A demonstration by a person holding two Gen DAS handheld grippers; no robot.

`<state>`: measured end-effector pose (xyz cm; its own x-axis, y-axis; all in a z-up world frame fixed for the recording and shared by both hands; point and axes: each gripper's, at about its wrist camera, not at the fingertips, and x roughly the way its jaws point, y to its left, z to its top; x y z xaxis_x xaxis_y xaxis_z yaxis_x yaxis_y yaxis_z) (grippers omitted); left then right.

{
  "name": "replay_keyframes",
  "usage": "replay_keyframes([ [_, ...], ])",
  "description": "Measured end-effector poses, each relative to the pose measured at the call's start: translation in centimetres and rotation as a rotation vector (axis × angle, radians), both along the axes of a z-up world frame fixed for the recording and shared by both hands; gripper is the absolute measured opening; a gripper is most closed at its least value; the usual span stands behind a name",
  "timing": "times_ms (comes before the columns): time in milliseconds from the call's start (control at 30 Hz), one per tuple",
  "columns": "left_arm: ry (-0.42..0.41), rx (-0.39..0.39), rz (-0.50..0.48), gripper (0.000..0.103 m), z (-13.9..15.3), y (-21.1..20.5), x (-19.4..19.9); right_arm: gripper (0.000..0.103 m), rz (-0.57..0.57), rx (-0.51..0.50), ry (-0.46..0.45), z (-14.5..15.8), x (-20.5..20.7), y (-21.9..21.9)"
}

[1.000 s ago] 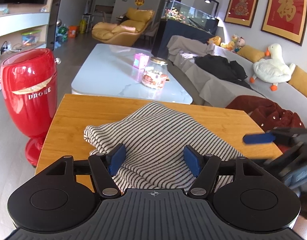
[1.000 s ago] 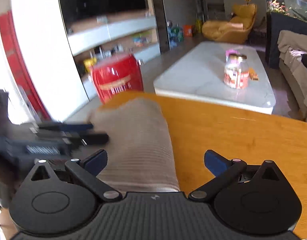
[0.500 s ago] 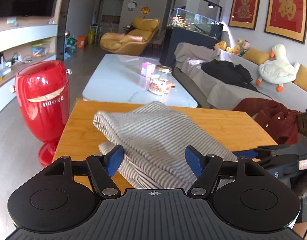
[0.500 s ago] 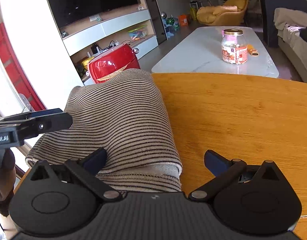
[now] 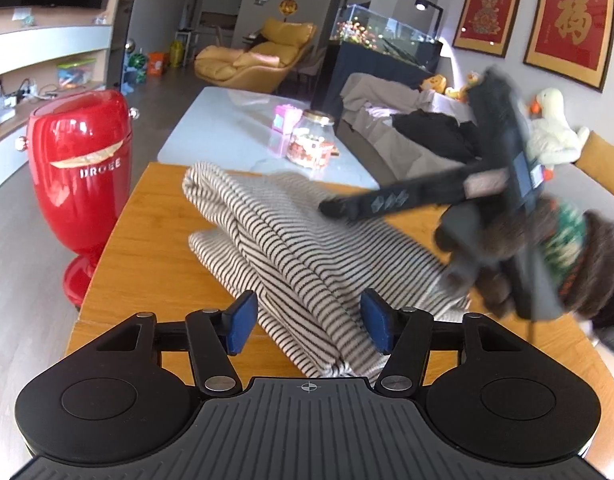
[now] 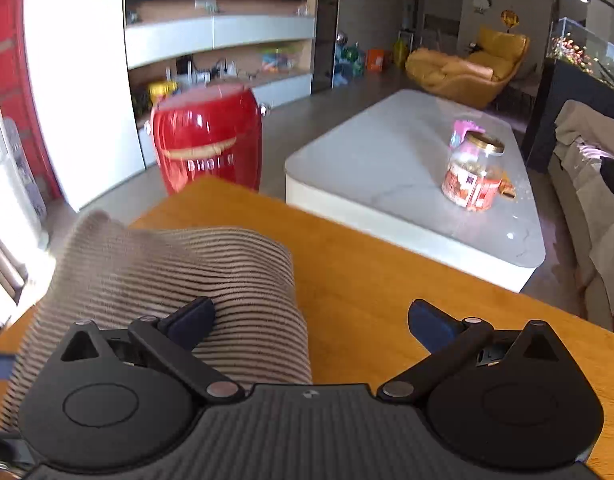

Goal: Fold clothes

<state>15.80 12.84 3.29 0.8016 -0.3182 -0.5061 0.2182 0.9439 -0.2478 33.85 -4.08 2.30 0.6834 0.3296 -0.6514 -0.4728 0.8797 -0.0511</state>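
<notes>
Left gripper [image 5: 307,322]: jaws spread, straddling the near edge of the folded black-and-white striped knit garment [image 5: 303,248] on the orange wooden table [image 5: 147,252]. Right gripper [image 6: 311,320]: jaws spread wide, left pad resting on the striped fabric, bare wood under the right.

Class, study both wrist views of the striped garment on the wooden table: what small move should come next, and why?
Probably close the left gripper on the striped garment. Its open jaws straddle the near folded end, while the right gripper is open, holding nothing, so the garment lies ungripped on the wooden table.
</notes>
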Motion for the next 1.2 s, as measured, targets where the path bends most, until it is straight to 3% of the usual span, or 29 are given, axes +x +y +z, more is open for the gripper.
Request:
replay_keyframes([
  [200,-0.129,-0.138,-0.026,0.062,4.7,1.6,2.7,0.103,-0.014,0.078,-0.005,0.1,-1.3,-1.5],
  [333,0.008,-0.160,0.014,0.059,2.0,1.7,8.3,0.103,-0.021,0.130,-0.001,1.0,-3.3,-4.1],
  [433,0.084,-0.103,0.036,0.059,-1.1,1.1,10.2,0.103,0.002,0.124,-0.016,1.1,-6.2,-5.8],
  [600,0.080,-0.120,0.074,0.062,-1.3,1.0,10.3,0.103,0.029,0.058,-0.052,-0.7,-9.1,-6.5],
  [800,0.066,0.031,0.083,0.067,0.3,-0.8,8.0,0.103,0.026,0.064,-0.061,-0.6,-9.4,-6.6],
  [1100,0.073,0.084,0.085,0.078,1.0,-1.3,4.4,0.103,0.023,0.151,-0.032,0.7,-9.7,-7.8],
  [1167,0.100,0.064,0.087,0.078,0.4,-0.9,3.5,0.100,0.029,0.195,-0.014,1.2,-9.7,-8.2],
  [1200,0.119,0.040,0.082,0.077,-0.2,-0.7,3.1,0.093,0.034,0.220,0.016,1.0,-9.6,-8.4],
])
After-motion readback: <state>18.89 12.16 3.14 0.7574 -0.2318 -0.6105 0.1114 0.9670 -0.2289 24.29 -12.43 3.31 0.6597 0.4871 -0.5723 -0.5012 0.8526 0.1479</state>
